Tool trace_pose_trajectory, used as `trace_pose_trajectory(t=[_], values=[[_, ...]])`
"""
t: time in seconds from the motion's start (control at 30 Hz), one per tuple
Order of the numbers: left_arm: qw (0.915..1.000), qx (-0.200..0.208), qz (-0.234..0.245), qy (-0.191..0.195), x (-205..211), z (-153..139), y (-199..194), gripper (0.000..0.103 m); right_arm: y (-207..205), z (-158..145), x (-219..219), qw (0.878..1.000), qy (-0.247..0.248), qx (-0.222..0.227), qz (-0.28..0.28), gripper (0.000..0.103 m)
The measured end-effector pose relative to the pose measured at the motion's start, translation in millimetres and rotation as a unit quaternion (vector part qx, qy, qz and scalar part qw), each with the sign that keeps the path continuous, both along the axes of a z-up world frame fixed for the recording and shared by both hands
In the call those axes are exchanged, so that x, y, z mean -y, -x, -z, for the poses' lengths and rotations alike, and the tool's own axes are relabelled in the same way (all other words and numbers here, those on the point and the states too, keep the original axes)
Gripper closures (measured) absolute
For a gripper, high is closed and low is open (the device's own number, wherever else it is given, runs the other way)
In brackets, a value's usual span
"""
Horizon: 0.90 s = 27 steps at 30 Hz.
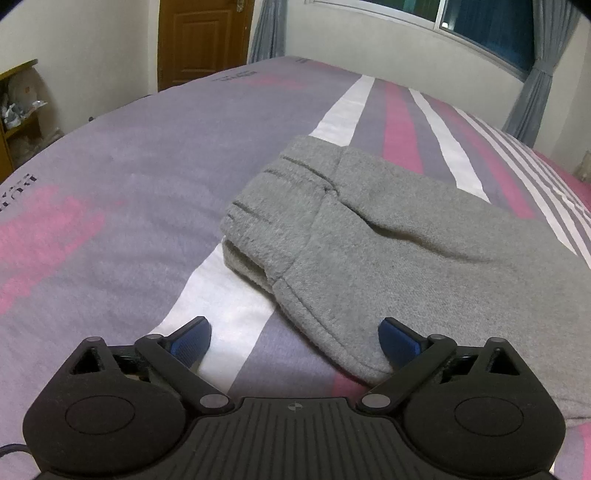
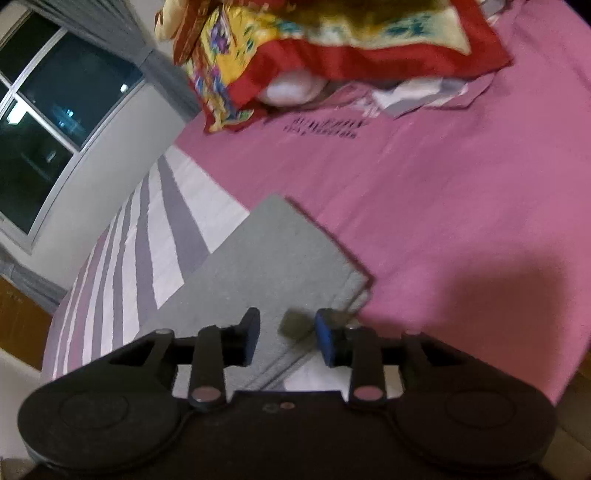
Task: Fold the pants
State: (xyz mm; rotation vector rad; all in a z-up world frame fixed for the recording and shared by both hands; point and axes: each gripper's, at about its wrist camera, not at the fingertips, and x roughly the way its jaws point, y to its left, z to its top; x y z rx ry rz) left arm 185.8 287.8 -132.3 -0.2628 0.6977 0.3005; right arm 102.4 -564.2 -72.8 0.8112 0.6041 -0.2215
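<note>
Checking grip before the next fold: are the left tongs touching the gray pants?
Cannot tell. In the left wrist view the open left tongs straddle the gray pants edge; no plain contact or gap.

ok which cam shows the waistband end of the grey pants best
The left wrist view: the grey pants lie folded on the bed, ribbed waistband sharp and facing the camera. The right wrist view shows only a blurred flat grey panel, no waistband.

It was a home bedroom: ahead of the jaws spread a bed [image 1: 147,177] in striped pink-and-grey bedding, beyond it a wooden door [image 1: 203,37], a curtained window [image 1: 491,26], and a colourful blanket [image 2: 332,40].
</note>
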Motion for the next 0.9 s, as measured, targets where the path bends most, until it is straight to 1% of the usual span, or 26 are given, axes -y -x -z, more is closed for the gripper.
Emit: trace_pose_trajectory(t=[0.03, 0.1, 0.13, 0.2, 0.23, 0.27, 0.3, 0.33, 0.37, 0.4, 0.5, 0.57, 0.6, 0.63, 0.67, 0.7, 0.73, 0.77, 0.87, 0.9], values=[[1.0, 0.001, -0.001, 0.001, 0, 1, 0, 0.003, 5, 3, 3, 1.0, -0.015, 0.005, 0.003, 0.046], [1.0, 0.001, -0.003, 0.002, 1, 2, -1, 0.002, 7, 15, 8, 0.999, -0.043, 0.008, -0.001, 0.046], [1.0, 0.002, -0.004, 0.003, 1, 3, -2, 0.002, 5, 25, 11, 0.998, -0.063, 0.016, -0.004, 0.046], [1.0, 0.003, -0.006, 0.005, 2, 4, -2, 0.001, 1, 38, 14, 0.994, -0.092, 0.057, -0.017, 0.045], [1.0, 0.003, -0.006, 0.005, 2, 4, -2, 0.001, -4, 44, 13, 0.993, -0.093, 0.075, -0.022, 0.046], [1.0, 0.004, -0.006, 0.006, 2, 4, -2, 0.0, -8, 46, 10, 0.993, -0.082, 0.082, -0.026, 0.047], [0.9999, 0.004, -0.006, 0.008, 1, 5, -2, 0.0, -14, 45, 5, 0.994, -0.066, 0.083, -0.029, 0.051], [0.9999, 0.004, -0.005, 0.009, 1, 5, -2, 0.0, -19, 41, 1, 0.994, -0.057, 0.088, -0.039, 0.075], [0.9999, 0.005, -0.003, 0.009, 0, 5, -1, 0.0, -24, 37, -1, 0.991, -0.064, 0.102, -0.053, 0.09], [0.9999, 0.007, -0.003, 0.009, 0, 6, -1, 0.0, -26, 32, -1, 0.99, -0.063, 0.112, -0.052, 0.093], [0.9999, 0.01, -0.004, 0.008, 1, 7, 1, 0.0, -20, 10, -2, 0.985, -0.047, 0.158, -0.055, 0.094], [0.9999, 0.012, -0.003, 0.008, 1, 8, 1, 0.0, -13, 2, -1, 0.983, -0.028, 0.174, -0.052, 0.094], [0.9999, 0.012, -0.003, 0.008, 1, 8, 2, 0.0, -11, 4, 1, 0.983, -0.02, 0.174, -0.05, 0.095], [0.9999, 0.013, -0.001, 0.008, 1, 9, 2, 0.0, -13, 12, 4, 0.987, -0.013, 0.157, -0.044, 0.095], [0.9999, 0.014, 0.0, 0.008, 1, 9, 2, 0.0, -19, 28, 9, 0.993, -0.012, 0.111, -0.032, 0.095], [0.9999, 0.014, 0.001, 0.009, 0, 9, 2, 0.0, -24, 46, 15, 0.997, -0.03, 0.064, -0.022, 0.096], [0.9999, 0.014, 0.001, 0.009, 1, 9, 3, 0.0, -21, 58, 21, 0.996, -0.059, 0.071, -0.017, 0.097], [0.9999, 0.013, 0.002, 0.008, 1, 9, 3, 0.0, -19, 57, 22, 0.995, -0.067, 0.073, -0.013, 0.097], [0.9999, 0.015, 0.0, 0.006, 2, 10, 3, 0.0, -21, 51, 19, 0.996, -0.056, 0.062, -0.01, 0.095], [0.9999, 0.015, -0.001, 0.004, 3, 10, 3, 0.0, -22, 50, 19, 0.996, -0.06, 0.059, -0.01, 0.095]])
